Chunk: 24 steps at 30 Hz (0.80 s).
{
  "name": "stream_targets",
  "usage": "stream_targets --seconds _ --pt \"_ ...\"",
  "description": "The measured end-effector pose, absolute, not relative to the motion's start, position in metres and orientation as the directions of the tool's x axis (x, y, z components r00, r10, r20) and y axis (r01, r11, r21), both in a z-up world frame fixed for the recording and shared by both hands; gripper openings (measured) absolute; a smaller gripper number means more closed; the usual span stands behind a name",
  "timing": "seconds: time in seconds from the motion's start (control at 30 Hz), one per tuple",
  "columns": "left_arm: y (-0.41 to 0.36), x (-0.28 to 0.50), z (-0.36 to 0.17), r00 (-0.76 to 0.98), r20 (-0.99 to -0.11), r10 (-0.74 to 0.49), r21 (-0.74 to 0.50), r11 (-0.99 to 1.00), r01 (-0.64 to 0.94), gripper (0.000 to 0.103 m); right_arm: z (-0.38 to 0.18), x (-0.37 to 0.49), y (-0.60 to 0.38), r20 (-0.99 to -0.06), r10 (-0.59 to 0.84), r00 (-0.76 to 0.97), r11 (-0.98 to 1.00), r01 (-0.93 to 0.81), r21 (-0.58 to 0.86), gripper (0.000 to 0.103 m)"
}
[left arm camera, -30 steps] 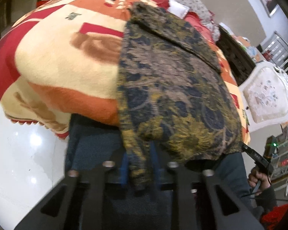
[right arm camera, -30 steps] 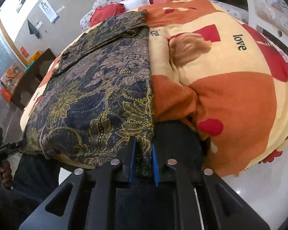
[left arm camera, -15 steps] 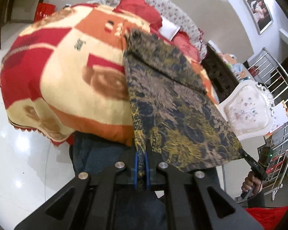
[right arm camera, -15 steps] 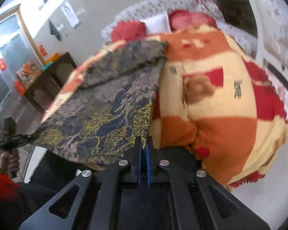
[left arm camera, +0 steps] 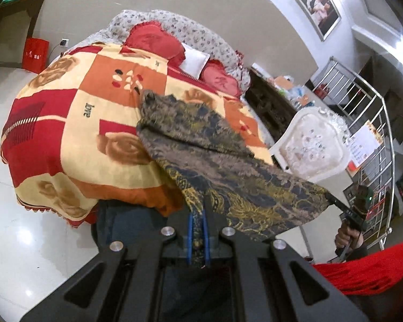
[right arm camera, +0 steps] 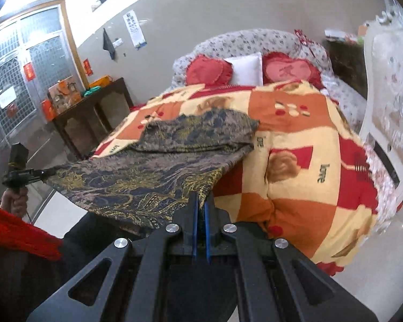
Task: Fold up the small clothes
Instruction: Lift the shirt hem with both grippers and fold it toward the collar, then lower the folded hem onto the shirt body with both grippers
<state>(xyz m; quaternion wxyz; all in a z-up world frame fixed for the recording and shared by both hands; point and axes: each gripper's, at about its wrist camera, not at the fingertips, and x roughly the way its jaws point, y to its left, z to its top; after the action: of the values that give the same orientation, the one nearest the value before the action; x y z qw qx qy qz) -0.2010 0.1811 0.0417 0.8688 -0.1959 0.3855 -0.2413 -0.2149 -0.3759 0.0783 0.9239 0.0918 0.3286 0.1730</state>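
Pinching one near corner of the patterned garment (left arm camera: 217,161) in my left gripper (left arm camera: 198,230), I hold the other near corner in my right gripper (right arm camera: 200,228); both sets of jaws are clamped tight on the cloth. The near edge hangs stretched in the air between them, while the far end lies on the checked blanket (left arm camera: 75,134) covering the bed, below the red heart cushions (right arm camera: 209,71).
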Motion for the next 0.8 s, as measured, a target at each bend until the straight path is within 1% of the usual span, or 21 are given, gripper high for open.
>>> stream_targets --seconds 0.1,0.27,0.33,0.47,0.53,0.7,0.8 --pt "0.185 -0.186 0.041 0.605 -0.555 -0.571 -0.557 0.795 0.238 0.005 0.088 -0.209 -0.374 -0.560 0.379 0.737 0.924 -0.271 0.268 0.005" --pt "0.183 -0.135 0.017 0.621 -0.574 -0.534 -0.596 0.793 0.131 0.006 0.072 -0.162 -0.381 -0.568 0.359 0.740 0.929 -0.223 0.297 0.005" --pt "0.179 -0.108 0.008 0.640 -0.577 -0.508 -0.588 0.802 0.107 0.006 0.059 -0.135 -0.382 -0.596 0.329 0.733 0.937 -0.173 0.305 0.005" --pt "0.165 -0.039 -0.007 0.676 -0.581 -0.453 -0.565 0.822 0.065 0.005 0.039 -0.078 -0.384 -0.612 0.294 0.734 0.944 -0.123 0.306 0.005" --pt "0.161 -0.010 -0.015 0.675 -0.586 -0.447 -0.568 0.822 0.051 0.005 0.031 -0.047 -0.388 -0.614 0.272 0.741 0.947 -0.092 0.308 0.005" --pt "0.141 0.068 -0.022 0.688 -0.613 -0.389 -0.506 0.862 0.036 0.005 0.011 0.026 -0.396 -0.623 0.218 0.751 0.955 -0.032 0.295 0.005" --pt "0.136 0.105 -0.021 0.700 -0.615 -0.364 -0.490 0.871 0.022 0.006 0.002 0.064 -0.395 -0.627 0.200 0.753 0.958 -0.016 0.285 0.005"
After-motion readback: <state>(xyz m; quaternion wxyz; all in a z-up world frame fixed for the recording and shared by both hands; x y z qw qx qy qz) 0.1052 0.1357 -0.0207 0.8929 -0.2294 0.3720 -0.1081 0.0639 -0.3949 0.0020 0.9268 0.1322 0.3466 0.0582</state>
